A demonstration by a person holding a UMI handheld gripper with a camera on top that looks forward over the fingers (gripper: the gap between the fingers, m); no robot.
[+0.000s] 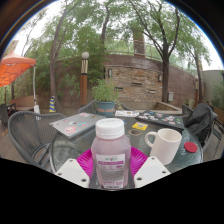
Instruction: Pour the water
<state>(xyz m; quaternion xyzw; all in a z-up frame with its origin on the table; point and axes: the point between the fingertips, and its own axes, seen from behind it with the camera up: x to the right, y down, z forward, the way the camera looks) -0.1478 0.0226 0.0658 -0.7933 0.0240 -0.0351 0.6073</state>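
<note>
The gripper (111, 170) is clamping both pads on the white-capped bottle (110, 150) over the glass table (60, 150); the white mug (165, 145) is waiting just right, so carrying across then tilting slowly seems wise

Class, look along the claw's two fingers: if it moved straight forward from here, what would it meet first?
Nothing new: the white-capped bottle already sits between the claw's fingers, apparently gripped by the pink pads. Pushed on, bottle and claw would likely cross open glass table, passing left of the white mug; depth is uncertain.
</note>
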